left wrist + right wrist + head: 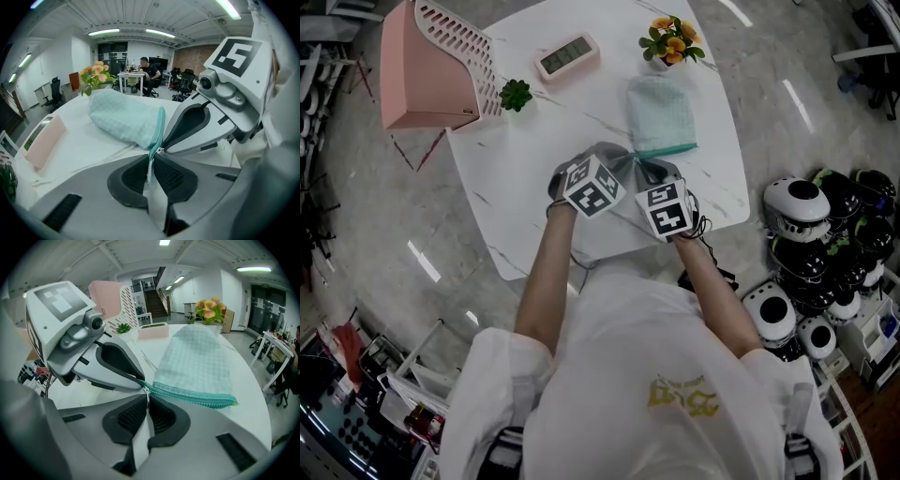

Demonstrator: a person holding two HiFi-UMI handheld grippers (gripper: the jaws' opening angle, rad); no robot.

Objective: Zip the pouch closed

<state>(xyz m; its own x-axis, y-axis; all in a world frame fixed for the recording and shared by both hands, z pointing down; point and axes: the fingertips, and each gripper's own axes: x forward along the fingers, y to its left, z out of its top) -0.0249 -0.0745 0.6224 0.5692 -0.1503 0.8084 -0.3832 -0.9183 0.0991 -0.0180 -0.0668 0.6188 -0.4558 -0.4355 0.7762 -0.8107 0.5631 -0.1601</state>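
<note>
On table [534, 159], L gripper [150, 163] pinches pouch [124, 115] end, R gripper [147, 405] pinches zip pull [147, 393].

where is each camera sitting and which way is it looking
Head view: on the person's head, facing steeply down at the table; both arms and the shirt show.
Left gripper view: on the left gripper, looking along its own jaws, shut on the zip end of the pouch.
Right gripper view: on the right gripper, looking along its own jaws, shut on that same end.
Shared: both gripper views see the pouch, the flowers and the other gripper.
</note>
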